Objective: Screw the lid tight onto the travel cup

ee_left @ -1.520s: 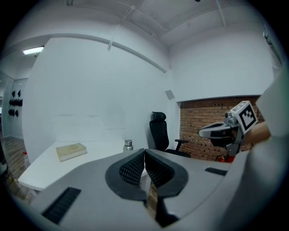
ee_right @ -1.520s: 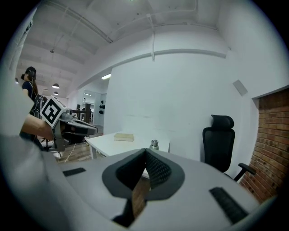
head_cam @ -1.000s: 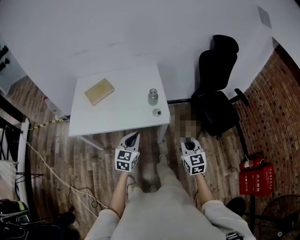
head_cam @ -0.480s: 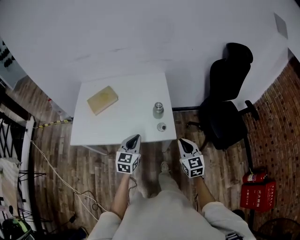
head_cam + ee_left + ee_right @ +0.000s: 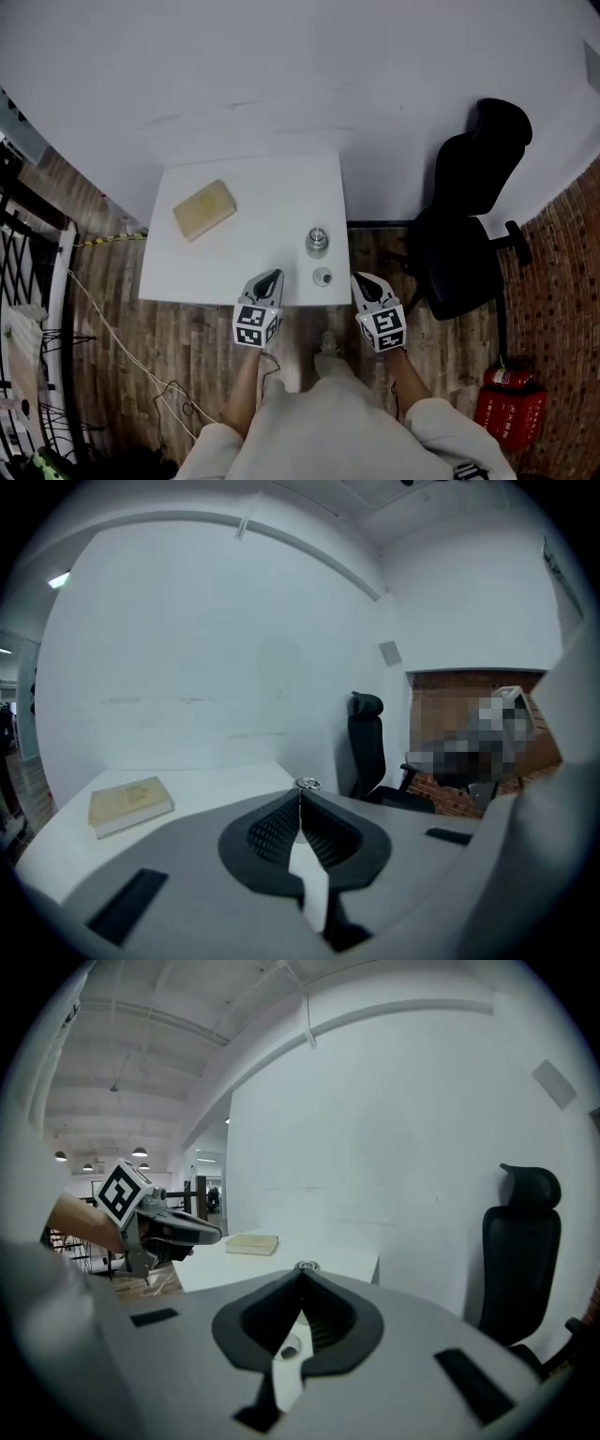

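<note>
A small metal travel cup [image 5: 317, 241] stands upright near the right front corner of the white table [image 5: 244, 258]. Its round lid [image 5: 322, 277] lies loose on the table just in front of it. My left gripper [image 5: 273, 276] is shut and empty over the table's front edge, left of the lid. At the front right corner, my right gripper [image 5: 359, 279] is also shut and empty. In the left gripper view the cup's rim [image 5: 307, 784] shows just past the closed jaw tips [image 5: 300, 793]. In the right gripper view the cup [image 5: 306, 1266] and the lid [image 5: 289, 1348] show past the jaws.
A tan flat box [image 5: 203, 209] lies on the table's far left part. A black office chair [image 5: 473, 225] stands right of the table. A red fire extinguisher [image 5: 502, 403] sits on the wooden floor at lower right. Cables [image 5: 141, 375] trail at left.
The person has stepped closer to the table. Both grippers have gone from over the floor to the table's front edge. Both stayed shut.
</note>
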{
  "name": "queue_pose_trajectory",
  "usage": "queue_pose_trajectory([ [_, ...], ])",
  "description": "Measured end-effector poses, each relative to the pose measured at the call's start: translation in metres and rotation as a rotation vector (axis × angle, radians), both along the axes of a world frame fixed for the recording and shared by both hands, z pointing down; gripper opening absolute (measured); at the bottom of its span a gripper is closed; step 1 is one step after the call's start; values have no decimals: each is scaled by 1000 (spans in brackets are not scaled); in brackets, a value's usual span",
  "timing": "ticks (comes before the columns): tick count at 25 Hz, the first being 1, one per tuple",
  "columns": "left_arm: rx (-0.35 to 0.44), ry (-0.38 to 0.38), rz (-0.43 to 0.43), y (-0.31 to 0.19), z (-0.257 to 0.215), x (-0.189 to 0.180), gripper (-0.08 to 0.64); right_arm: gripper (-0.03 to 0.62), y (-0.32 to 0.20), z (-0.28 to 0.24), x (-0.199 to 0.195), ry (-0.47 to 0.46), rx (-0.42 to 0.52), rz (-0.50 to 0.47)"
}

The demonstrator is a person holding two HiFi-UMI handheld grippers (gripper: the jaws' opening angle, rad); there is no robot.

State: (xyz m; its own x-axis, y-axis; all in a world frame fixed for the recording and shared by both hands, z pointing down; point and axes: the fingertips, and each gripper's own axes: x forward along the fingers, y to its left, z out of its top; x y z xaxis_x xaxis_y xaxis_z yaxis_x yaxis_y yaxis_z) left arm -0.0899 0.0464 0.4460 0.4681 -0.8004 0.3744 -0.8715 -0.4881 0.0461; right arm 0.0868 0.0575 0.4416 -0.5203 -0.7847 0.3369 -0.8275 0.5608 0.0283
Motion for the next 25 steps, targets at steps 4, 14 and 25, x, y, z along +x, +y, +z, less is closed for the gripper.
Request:
queue_pose_trajectory([
  [4, -18, -1, -26, -26, 8, 5, 9, -1, -33, 6, 1, -9, -11, -39],
  [14, -76, -16, -44, -50, 32, 6, 9, -2, -75, 27, -15, -26, -29, -111],
  [25, -97, 0, 12, -81, 65, 0, 9, -2, -96, 51, -26, -26, -54, -64],
])
